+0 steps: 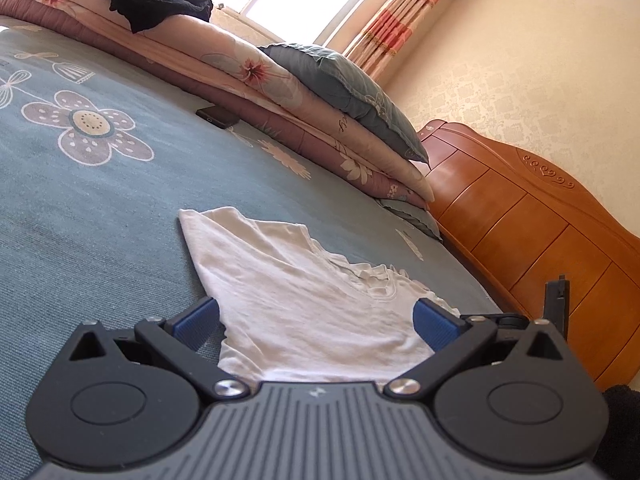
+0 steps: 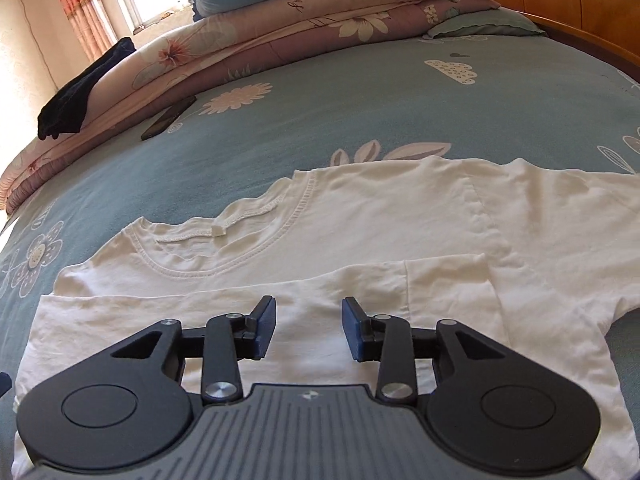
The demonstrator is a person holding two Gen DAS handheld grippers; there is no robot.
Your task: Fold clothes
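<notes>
One garment: a white T-shirt (image 2: 360, 232) lies flat on the blue floral bedspread (image 2: 340, 120), neckline toward the folded quilts, its near side already folded over the body — a sleeve lies across the front.
Shirt in left view: the same T-shirt (image 1: 304, 292) runs away from the camera, collar ruffled at the far right edge.
Right gripper: the right gripper (image 2: 309, 328) hovers low over the folded-over layer, jaws partly apart with bare cloth between the blue pads; nothing is held.
Left gripper: the left gripper (image 1: 318, 320) sits at the shirt's near edge, jaws wide apart, white fabric spanning the gap, not pinched.
Bedspread: blue with pale flower prints — the shirt rests near its middle.
Phone: a dark phone (image 2: 168, 118) lies on the spread just beside the quilts.
Quilts: a stack of folded quilts (image 2: 248, 40) with a blue pillow (image 1: 352, 88) on top.
Dark garment: black clothing (image 1: 156, 2) draped over the stack's far end.
Headboard: a wooden headboard (image 1: 528, 216) beyond the stack.
</notes>
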